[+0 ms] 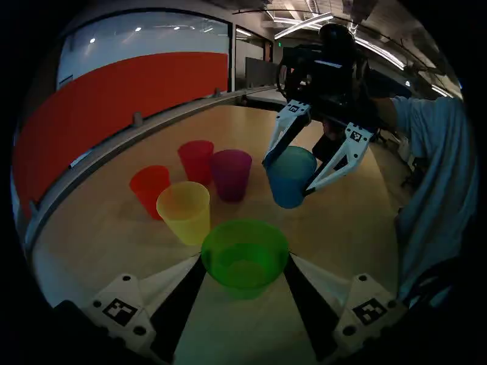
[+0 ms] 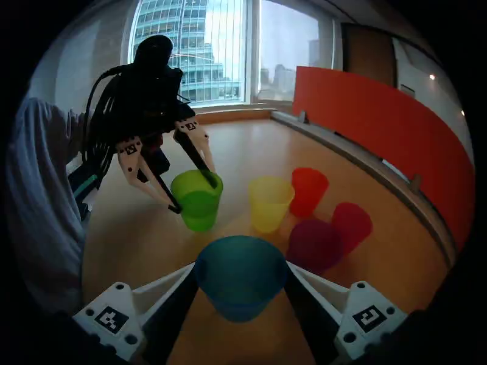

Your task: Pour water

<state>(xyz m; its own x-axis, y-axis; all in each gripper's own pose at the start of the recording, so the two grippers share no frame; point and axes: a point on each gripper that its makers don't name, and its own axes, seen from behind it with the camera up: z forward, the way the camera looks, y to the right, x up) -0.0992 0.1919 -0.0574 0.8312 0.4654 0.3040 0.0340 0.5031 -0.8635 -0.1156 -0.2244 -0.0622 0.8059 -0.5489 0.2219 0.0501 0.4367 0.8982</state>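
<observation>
Left claw [image 1: 245,258] level, clamping green cup [image 1: 243,277], perhaps lifted

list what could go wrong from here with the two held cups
1. The blue cup is tapered and the right gripper pinches only its sides; tilted, it may slip.
2. The yellow cup and purple cup stand close to the green cup in the left gripper; a swing could topple them.

Right hand-held gripper [image 2: 240,266] clasps blue cup [image 2: 240,289]; left hand-held gripper [image 2: 195,193] clasps green cup [image 2: 198,213].
</observation>
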